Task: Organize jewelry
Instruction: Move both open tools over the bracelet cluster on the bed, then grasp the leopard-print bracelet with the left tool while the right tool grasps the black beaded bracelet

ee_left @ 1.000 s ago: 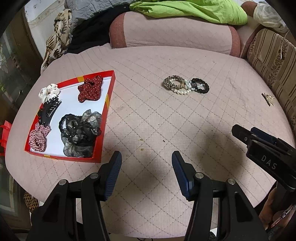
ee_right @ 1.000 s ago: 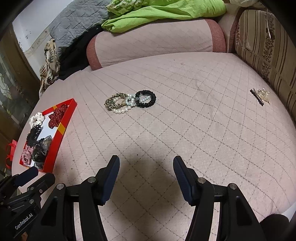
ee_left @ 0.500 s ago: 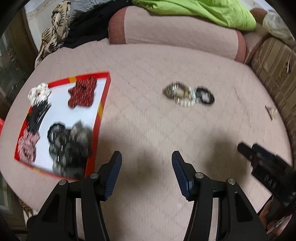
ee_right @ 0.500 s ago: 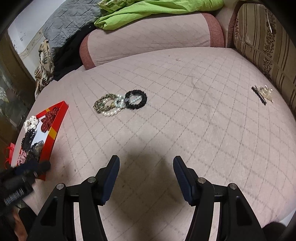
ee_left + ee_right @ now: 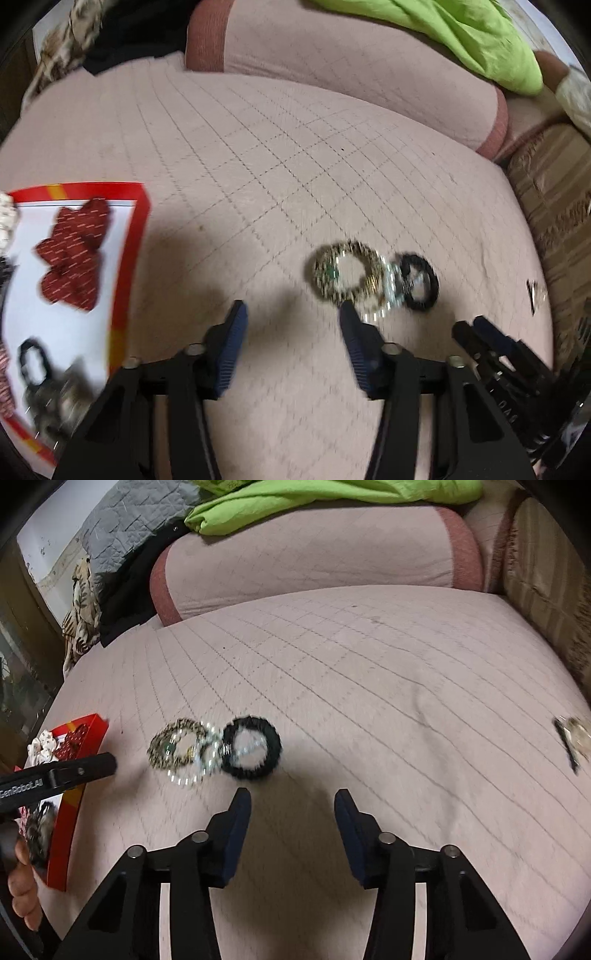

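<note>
Bracelets [image 5: 214,749] are seen clustered, touching, on the quilted bed [image 5: 369,686], just beyond both hand-held grippers. The left hand-held gripper [image 5: 291,317] and right hand-held gripper [image 5: 291,805] are held apart, empty. A red tray [image 5: 125,258] is seen at left.

Pale pink quilted bed cover [image 5: 369,686] spreading wide, matching pink bolster cushion [image 5: 314,557] lying along its far edge, bright green crumpled cloth [image 5: 332,491] draping over it, grey quilted blanket [image 5: 136,513] slumping at left, striped brown cushion [image 5: 554,206] leaning at right

Red-rimmed white tray [image 5: 127,258], dark red dotted scrunchie [image 5: 72,254], black scrunchie [image 5: 251,747], lime-green cloth [image 5: 314,494]
</note>
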The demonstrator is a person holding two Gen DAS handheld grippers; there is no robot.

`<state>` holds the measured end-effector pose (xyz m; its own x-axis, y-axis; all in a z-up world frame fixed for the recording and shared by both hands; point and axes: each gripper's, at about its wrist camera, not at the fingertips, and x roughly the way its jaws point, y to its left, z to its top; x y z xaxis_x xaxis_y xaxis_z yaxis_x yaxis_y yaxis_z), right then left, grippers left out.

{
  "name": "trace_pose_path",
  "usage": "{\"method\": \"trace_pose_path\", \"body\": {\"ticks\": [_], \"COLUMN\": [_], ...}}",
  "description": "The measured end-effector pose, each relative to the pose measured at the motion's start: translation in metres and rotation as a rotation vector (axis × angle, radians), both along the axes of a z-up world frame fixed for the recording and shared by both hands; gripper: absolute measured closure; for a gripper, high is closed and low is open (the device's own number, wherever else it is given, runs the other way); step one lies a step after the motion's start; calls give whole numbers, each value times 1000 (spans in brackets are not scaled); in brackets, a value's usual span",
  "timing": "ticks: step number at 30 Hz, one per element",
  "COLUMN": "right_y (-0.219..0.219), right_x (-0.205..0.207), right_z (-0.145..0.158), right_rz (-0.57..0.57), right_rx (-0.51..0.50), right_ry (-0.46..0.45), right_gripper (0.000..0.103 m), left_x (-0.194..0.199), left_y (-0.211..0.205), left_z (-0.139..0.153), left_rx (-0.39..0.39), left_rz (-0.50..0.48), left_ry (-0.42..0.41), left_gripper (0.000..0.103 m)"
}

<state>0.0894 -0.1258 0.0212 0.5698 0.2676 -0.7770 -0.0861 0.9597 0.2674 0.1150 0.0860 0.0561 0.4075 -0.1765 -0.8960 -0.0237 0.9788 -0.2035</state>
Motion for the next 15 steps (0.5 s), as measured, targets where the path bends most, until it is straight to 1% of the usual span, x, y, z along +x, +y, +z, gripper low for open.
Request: {"method": "trace_pose_path", "body": {"ticks": [3,5,6,7,8,9,10,11,12,15], "right_y": [10,17,20,22,25,27,28,28,28,19], "right_x": [18,27,31,36,39,41,42,42,42,36], "right_z": [-5,-8,-10,-12,-15,-16,-17,-17,-17,-15], "right_rz": [15,19,22,23,20,17,13,10,7,-12], "right_rx": [-13,-33,-47,-63,-87,-104,-116,-126,-131,-110], "right_ry": [0,0,3,7,13,16,12,8,8,26], "right_gripper": [54,58,63,70,74,81,86,89,92,93], "left_x": [21,31,36,38,42,45,46,46,45,37], "left_y": [-2,-7,-11,-13,-17,-21,-22,-24,-24,-22], "left_z": [-13,-20,-24,-26,-30,-33,-33,-32,-32,-26], "left_rx": [-29,-26,-24,-23,-20,-14,-17,-34,-41,-46], "left_rz": [-9,-23,-34,-42,-54,-65,-69,-74,-70,-67], "left_ry": [10,12,14,15,19,19,13,16,25,19], "left_gripper": [64,64,64,66,71,79,85,98,98,98]}}
